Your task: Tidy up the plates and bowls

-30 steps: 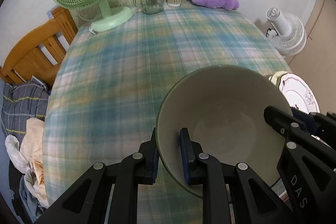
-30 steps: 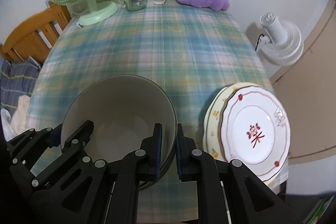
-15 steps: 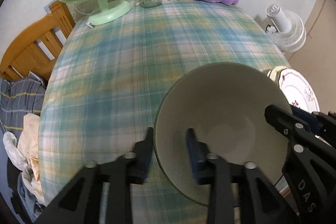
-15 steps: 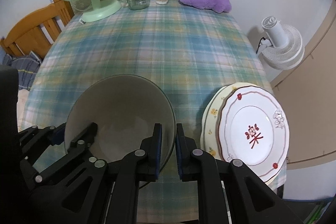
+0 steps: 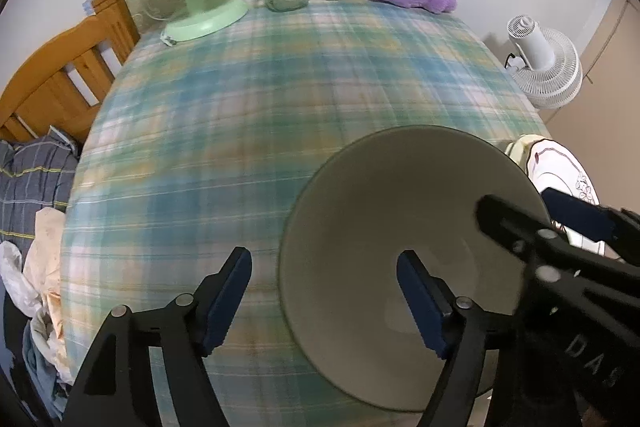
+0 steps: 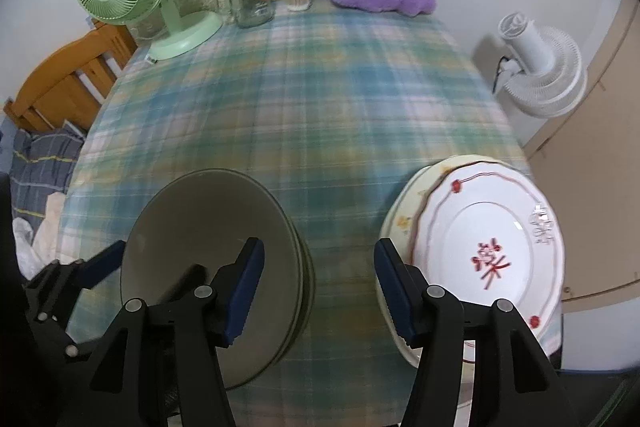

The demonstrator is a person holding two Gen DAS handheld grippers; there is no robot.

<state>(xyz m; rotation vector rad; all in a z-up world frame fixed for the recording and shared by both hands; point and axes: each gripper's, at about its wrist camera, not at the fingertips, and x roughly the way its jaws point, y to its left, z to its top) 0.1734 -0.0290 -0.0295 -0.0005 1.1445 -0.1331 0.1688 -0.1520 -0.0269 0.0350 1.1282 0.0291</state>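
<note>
Plaid table [image 5: 280,115] | bowl [image 5: 400,227] beside plates [image 6: 492,251] | both tools opening, bowl rim between

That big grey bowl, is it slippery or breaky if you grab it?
Probably both. The grey bowl looks smooth and glazed, so it could slip from thin pads. It seems stiff, like ceramic, so it may chip if dropped. It sits nested in other bowls, so it could rattle or shift when pushed, though its wide round shape should not tip easily.
</note>
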